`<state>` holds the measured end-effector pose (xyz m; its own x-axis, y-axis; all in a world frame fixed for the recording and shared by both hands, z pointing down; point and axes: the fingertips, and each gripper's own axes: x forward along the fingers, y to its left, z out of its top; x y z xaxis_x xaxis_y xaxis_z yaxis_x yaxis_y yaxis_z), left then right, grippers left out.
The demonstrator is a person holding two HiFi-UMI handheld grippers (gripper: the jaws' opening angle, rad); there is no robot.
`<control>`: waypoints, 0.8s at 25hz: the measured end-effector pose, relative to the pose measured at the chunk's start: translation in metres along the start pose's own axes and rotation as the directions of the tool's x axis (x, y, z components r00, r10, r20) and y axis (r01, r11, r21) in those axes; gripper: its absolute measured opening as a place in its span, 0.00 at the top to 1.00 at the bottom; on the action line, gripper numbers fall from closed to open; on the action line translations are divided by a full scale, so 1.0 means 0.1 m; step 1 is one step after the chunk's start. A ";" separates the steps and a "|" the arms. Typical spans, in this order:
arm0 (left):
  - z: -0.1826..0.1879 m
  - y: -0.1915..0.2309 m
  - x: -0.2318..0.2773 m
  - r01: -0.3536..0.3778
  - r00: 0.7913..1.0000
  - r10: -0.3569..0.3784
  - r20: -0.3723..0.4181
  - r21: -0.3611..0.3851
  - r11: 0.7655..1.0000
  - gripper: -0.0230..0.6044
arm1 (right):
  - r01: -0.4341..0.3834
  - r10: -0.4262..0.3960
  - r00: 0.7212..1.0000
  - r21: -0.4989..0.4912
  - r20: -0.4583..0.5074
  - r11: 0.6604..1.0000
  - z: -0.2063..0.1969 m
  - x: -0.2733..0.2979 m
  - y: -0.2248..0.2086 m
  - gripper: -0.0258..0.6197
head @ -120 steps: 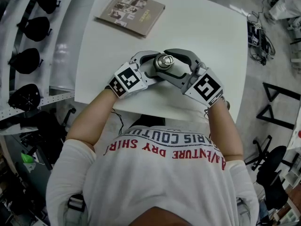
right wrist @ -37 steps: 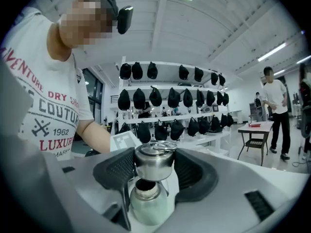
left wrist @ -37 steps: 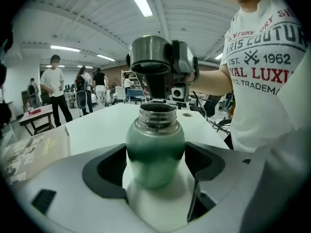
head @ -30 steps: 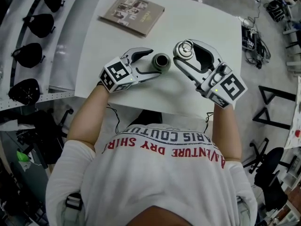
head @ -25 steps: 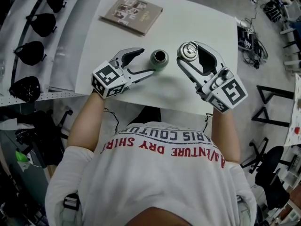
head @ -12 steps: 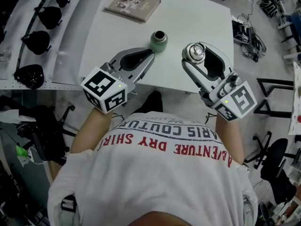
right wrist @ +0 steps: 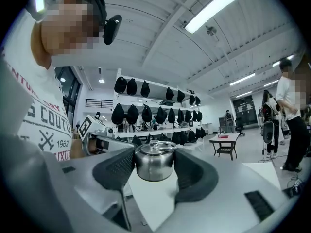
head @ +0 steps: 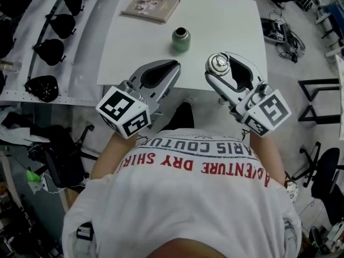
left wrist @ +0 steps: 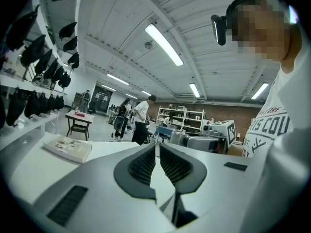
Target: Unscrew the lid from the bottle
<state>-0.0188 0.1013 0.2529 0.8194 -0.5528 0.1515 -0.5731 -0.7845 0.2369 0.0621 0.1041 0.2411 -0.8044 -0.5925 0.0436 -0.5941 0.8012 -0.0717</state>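
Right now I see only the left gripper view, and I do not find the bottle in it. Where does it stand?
Observer: In the head view the green bottle stands upright on the white table, mouth open, nothing touching it.
Operator: My left tool has just been closing its jaws on nothing. Then where is the lid?
Observer: The right tool grips the lid between its pads.
Operator: Is it held straight?
Observer: Yes, upright, with its ring handle on top.
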 end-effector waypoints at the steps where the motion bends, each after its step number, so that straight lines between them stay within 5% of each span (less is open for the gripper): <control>1: -0.01 -0.03 -0.01 0.000 1.000 0.000 0.005 0.001 1.000 0.88 | 0.001 -0.001 1.000 0.001 -0.003 1.000 -0.02 -0.01 0.03 0.56; 20: -0.09 -0.20 0.03 0.028 0.999 -0.028 -0.024 0.019 0.999 0.88 | 0.026 -0.025 0.999 0.011 -0.040 1.000 -0.14 -0.13 0.12 0.56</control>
<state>-0.0048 0.1173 0.2576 0.8350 -0.5240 0.1681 -0.5500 -0.8048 0.2232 0.0652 0.1220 0.2532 -0.7886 -0.6089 0.0851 -0.6146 0.7846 -0.0814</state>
